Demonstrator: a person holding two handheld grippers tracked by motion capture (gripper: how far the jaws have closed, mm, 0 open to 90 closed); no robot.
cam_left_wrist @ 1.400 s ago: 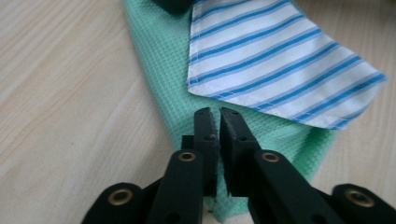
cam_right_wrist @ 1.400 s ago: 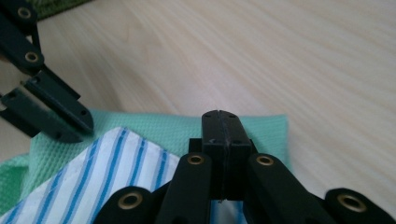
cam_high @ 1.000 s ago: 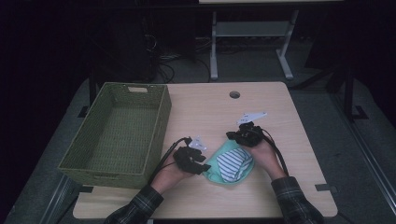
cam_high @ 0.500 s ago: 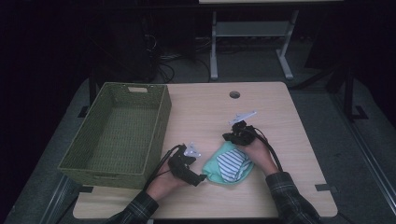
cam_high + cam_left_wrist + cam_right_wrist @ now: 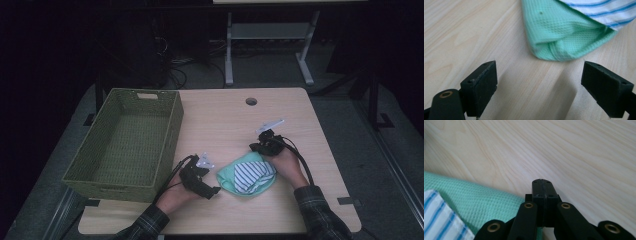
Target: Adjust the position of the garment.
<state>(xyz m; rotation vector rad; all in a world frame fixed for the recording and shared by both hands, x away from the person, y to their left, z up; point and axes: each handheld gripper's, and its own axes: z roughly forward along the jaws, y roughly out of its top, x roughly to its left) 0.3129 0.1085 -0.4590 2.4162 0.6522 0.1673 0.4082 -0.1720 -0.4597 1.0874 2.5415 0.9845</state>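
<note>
A mint-green cloth (image 5: 227, 179) lies folded on the wooden table (image 5: 220, 120), with a white, blue-striped cloth (image 5: 252, 173) on top of it. My left gripper (image 5: 210, 184) rests just left of the bundle. Its jaws have just been opening and now stand open with only bare table between them (image 5: 544, 87); the green cloth's corner (image 5: 559, 37) lies a short way ahead. My right gripper (image 5: 257, 146) sits at the bundle's far right edge. Its jaws are shut (image 5: 542, 187) over bare wood with nothing between them, and the green cloth (image 5: 474, 200) lies beside and beneath it.
A green woven basket (image 5: 115, 191) stands empty at the table's left side. A round cable hole (image 5: 251, 101) is near the far edge. Beyond the table stand metal frame legs (image 5: 229, 55) and cables on a dark floor.
The left gripper's jaws went from the cloth's left edge to wide open, and that hand drew slightly back toward the near edge. The cloth bundle now lies flatter. The right gripper barely shifted.
</note>
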